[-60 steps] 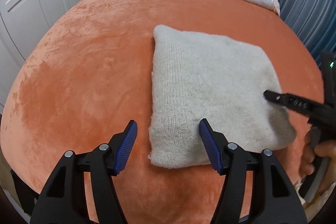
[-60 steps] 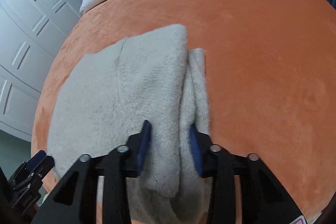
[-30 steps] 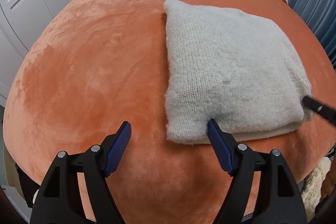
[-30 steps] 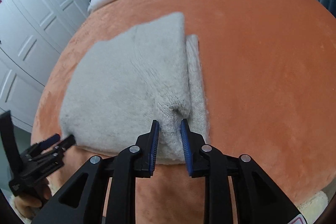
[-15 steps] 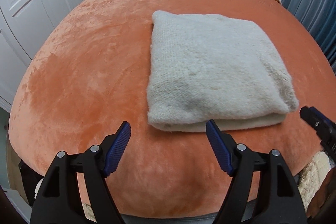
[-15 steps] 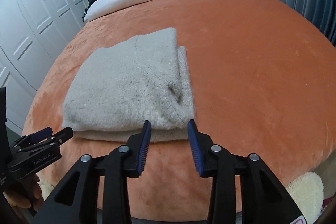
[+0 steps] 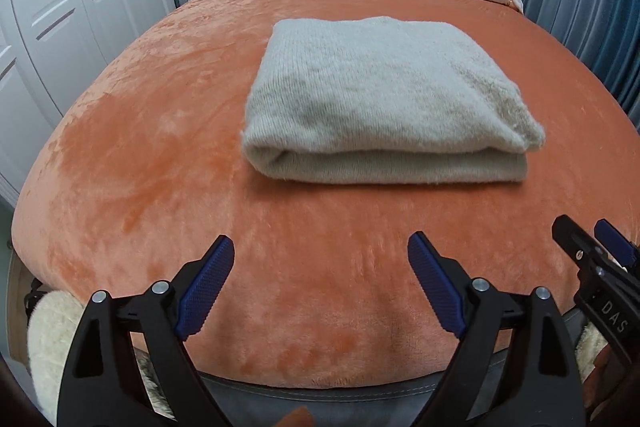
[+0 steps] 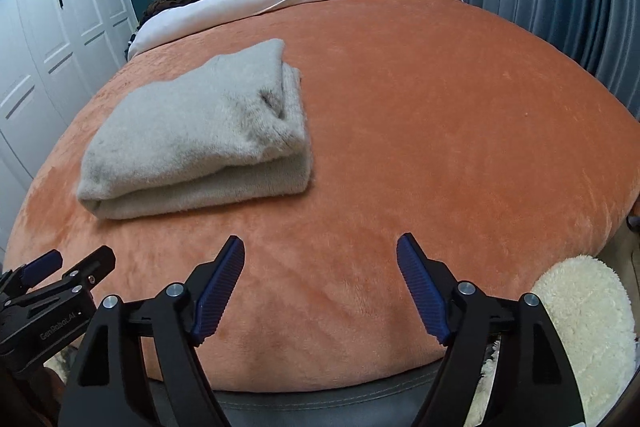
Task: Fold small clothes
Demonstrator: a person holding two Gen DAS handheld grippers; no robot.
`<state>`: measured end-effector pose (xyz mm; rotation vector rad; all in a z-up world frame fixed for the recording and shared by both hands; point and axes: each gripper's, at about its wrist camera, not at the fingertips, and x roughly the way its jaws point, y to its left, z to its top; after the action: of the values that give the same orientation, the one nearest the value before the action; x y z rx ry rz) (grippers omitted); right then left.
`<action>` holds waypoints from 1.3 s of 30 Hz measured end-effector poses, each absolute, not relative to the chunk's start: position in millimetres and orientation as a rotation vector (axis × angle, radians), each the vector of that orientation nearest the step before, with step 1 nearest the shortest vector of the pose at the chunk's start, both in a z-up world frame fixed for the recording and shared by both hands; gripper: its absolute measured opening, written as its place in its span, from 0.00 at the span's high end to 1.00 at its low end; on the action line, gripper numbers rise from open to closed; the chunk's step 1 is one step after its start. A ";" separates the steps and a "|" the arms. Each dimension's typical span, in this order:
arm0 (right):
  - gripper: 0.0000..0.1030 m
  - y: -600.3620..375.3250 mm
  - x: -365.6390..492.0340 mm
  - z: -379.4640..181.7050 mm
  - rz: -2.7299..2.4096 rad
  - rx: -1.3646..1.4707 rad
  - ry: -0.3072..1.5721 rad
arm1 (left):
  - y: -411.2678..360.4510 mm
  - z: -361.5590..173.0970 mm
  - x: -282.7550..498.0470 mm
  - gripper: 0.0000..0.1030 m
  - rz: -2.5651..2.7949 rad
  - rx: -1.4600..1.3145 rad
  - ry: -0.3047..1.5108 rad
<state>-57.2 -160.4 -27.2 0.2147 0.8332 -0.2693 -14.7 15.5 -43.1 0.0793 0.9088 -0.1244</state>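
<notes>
Blue-padded claws both empty, sweater folded on bed.
Left claw point(image 7: 320, 283) and right claw point(image 8: 320, 285) have just been opening, nothing between jaws, over orange blanket point(image 7: 160, 147); beyond them grey sweater point(image 7: 380, 99) lies folded, untouched.

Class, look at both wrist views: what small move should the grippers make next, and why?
Probably keep both off the cloth. The grey knit garment lies folded and square on the orange blanket; the left gripper and right gripper have just been opening, with nothing between their jaws.
</notes>
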 end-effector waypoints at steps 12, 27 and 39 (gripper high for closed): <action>0.19 -137.5 -45.7 -71.6 -0.234 0.146 0.864 | 8.2 -82.4 -19.9 0.13 -0.088 0.124 0.869; 0.10 -122.9 -45.1 -83.8 -0.253 0.118 0.852 | 15.9 -93.7 -16.4 0.04 -0.069 0.084 0.854; 0.08 -128.5 -42.1 -84.5 -0.251 0.121 0.855 | 19.7 -95.2 -13.2 0.04 -0.067 0.082 0.857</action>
<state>-42.1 -128.5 -84.5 0.1211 0.8554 -0.2507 -13.2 19.7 -95.2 0.0818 0.8567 -0.0672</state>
